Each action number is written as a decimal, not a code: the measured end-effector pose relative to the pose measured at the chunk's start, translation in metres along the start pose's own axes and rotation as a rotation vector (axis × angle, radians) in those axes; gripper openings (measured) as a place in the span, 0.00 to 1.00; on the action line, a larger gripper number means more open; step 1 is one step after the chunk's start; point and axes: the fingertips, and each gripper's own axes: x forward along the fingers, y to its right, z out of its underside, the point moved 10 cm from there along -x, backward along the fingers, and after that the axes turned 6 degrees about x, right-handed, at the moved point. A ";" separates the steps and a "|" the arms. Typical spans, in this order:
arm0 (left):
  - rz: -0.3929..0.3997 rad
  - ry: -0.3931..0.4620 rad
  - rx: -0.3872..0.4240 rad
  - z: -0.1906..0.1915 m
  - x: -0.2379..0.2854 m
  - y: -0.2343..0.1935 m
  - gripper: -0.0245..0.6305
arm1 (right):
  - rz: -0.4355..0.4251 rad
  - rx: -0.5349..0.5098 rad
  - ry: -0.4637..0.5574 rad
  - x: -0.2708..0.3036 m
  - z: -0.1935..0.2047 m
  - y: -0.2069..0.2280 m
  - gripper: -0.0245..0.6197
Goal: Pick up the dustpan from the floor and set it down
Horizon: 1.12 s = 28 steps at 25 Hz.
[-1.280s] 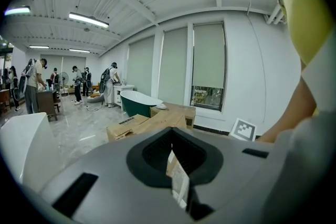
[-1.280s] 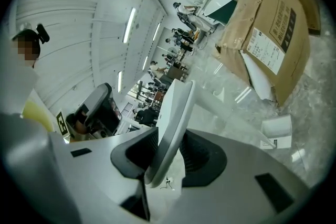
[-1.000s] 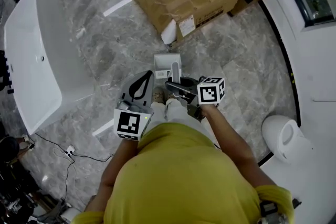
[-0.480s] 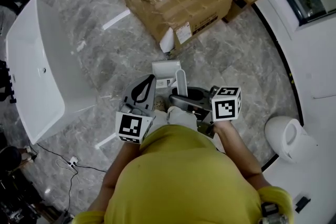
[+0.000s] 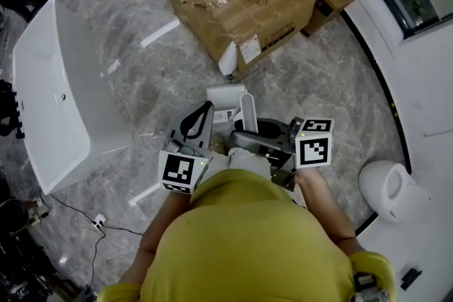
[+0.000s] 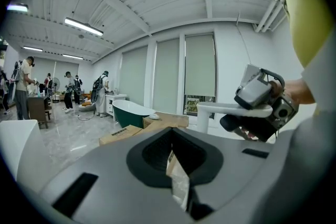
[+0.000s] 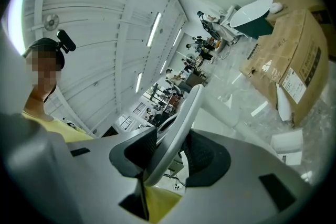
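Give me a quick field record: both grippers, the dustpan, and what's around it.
right gripper: shut on the handle of the dustpan
left gripper: shut on a thin beige scrap, probably paper
dustpan position: in front of the person, pan end toward the cardboard boxes; it looks raised off the floor, not certain
surroundings: white bathtub at the left, toilet at the right
task state: dustpan in the gripper, not yet set down
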 end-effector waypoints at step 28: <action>-0.014 -0.004 0.002 -0.005 0.017 -0.010 0.04 | 0.066 0.028 -0.028 0.012 -0.005 0.068 0.28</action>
